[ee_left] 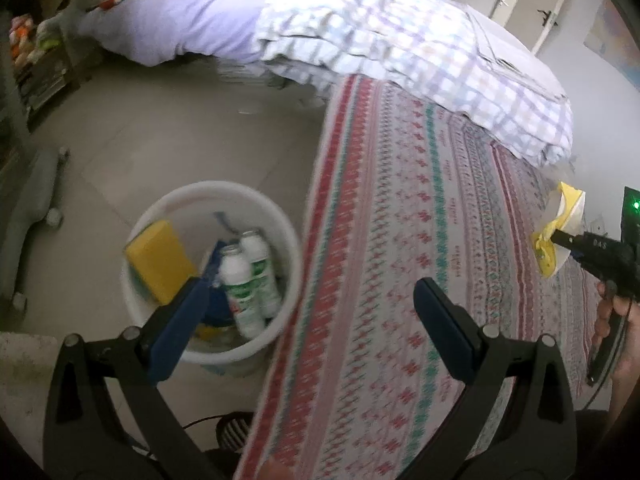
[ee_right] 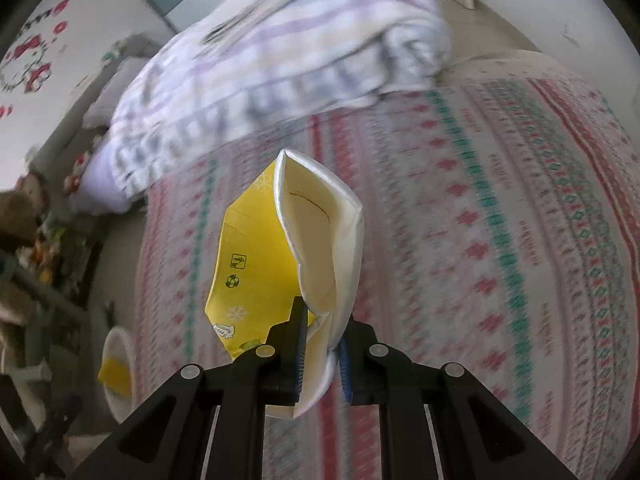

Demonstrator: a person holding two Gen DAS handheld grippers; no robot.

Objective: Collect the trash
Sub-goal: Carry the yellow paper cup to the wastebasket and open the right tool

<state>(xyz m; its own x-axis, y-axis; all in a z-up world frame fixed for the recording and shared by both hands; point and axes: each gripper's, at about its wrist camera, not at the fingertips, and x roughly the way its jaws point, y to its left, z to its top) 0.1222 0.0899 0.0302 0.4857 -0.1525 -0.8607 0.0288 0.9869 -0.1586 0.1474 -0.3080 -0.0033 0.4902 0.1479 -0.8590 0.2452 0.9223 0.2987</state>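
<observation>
My right gripper (ee_right: 322, 344) is shut on a crushed yellow and white paper cup (ee_right: 304, 248) and holds it above the patterned bedspread (ee_right: 500, 220). The cup (ee_left: 558, 232) and right gripper (ee_left: 560, 238) also show at the right edge of the left wrist view. My left gripper (ee_left: 316, 280) is open and empty, straddling the bed's edge beside a white bin (ee_left: 160, 208) on the floor. The bin holds two white and green bottles (ee_left: 250, 284) and a yellow box (ee_left: 158, 260).
A folded plaid blanket (ee_left: 400, 52) lies on the bed beyond the bedspread (ee_left: 420, 240). A grey wheeled frame (ee_left: 36, 208) stands on the tiled floor left of the bin. Shelves with toys (ee_left: 32, 52) are at the far left. The bin (ee_right: 116, 368) shows low left in the right wrist view.
</observation>
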